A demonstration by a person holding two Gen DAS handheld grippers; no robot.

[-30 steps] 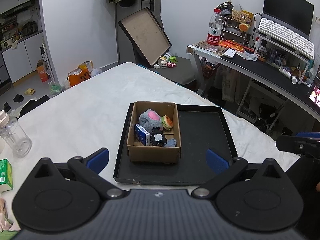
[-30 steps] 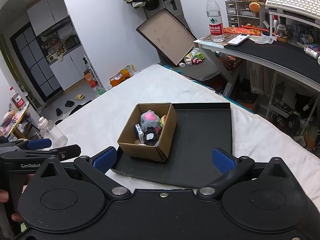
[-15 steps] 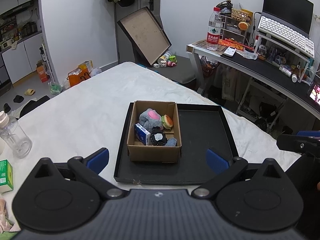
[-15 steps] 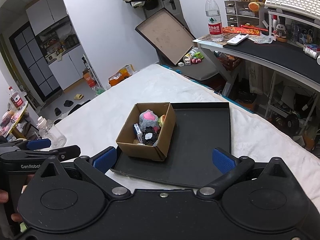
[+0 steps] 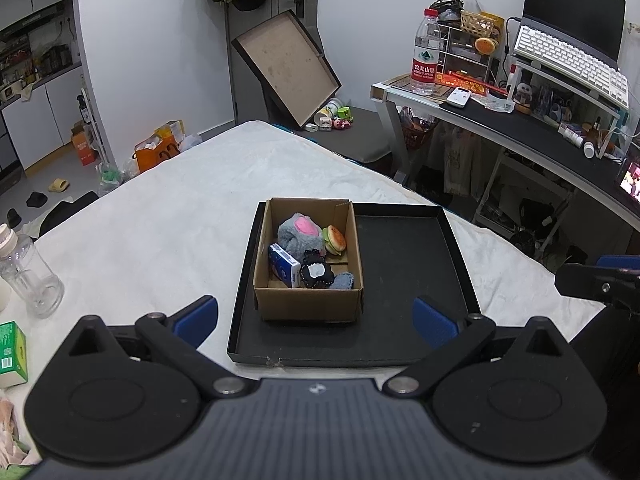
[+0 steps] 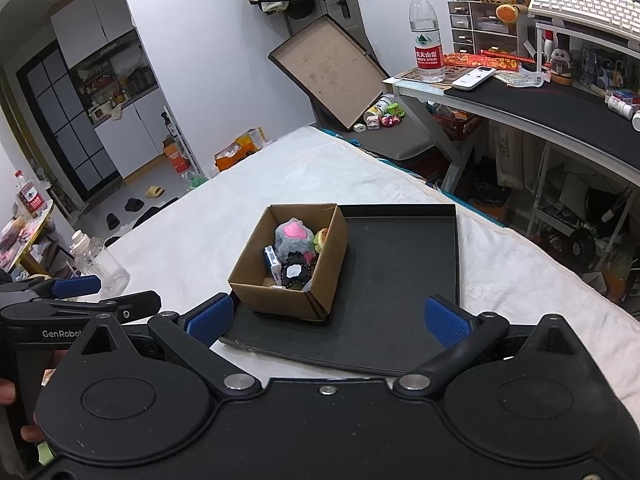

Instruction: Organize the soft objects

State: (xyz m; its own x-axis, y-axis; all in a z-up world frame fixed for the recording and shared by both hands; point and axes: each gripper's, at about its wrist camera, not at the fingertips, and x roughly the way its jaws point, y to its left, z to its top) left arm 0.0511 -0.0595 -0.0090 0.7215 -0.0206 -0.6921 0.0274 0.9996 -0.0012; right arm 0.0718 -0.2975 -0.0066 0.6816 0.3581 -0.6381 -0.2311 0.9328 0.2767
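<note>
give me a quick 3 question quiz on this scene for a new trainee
1. True or false: the cardboard box stands inside the black tray.
2. Which toy lies at the box's far end? A) grey plush with a pink patch B) a green frog C) a yellow duck
3. Fill in: the left tongs and right tongs are both ____ and hold nothing.

Key: 1 true; 2 A; 3 open
</note>
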